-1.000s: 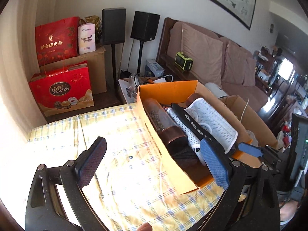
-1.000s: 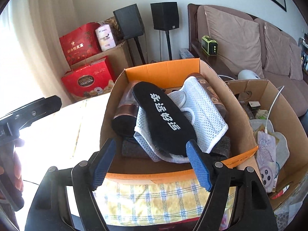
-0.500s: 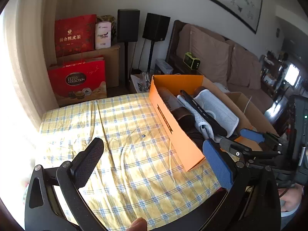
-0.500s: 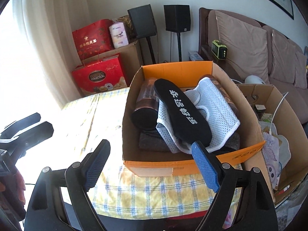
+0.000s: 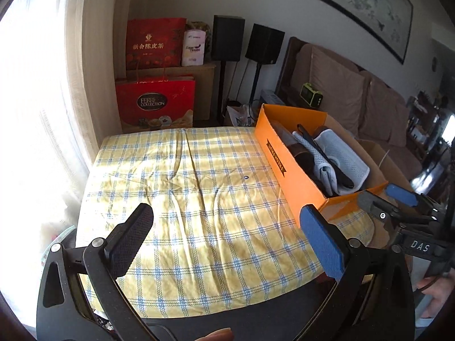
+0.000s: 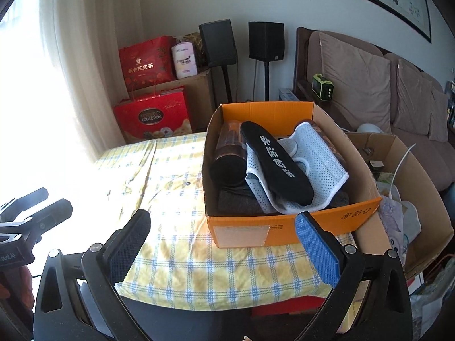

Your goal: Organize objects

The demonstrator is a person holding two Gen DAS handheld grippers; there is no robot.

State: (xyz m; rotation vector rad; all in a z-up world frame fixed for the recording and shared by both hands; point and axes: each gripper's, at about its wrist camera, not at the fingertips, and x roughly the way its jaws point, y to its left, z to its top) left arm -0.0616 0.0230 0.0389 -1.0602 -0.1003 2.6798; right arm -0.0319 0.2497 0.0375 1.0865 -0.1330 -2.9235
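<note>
Orange cardboard box point(image 6: 284, 228) sits on a yellow checked tablecloth point(image 5: 199, 199), just beyond the right gripper point(image 6: 223, 244), whose jaws have just been opening and stand wide with nothing between them. Inside lie a black insole point(image 6: 275, 162), white mesh fabric point(image 6: 321, 164) and a dark cylinder point(image 6: 227, 159). The left gripper point(image 5: 224, 238) is spread empty, the box past its right finger.

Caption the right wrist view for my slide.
Open right tool before an orange box holding a black insole.
</note>
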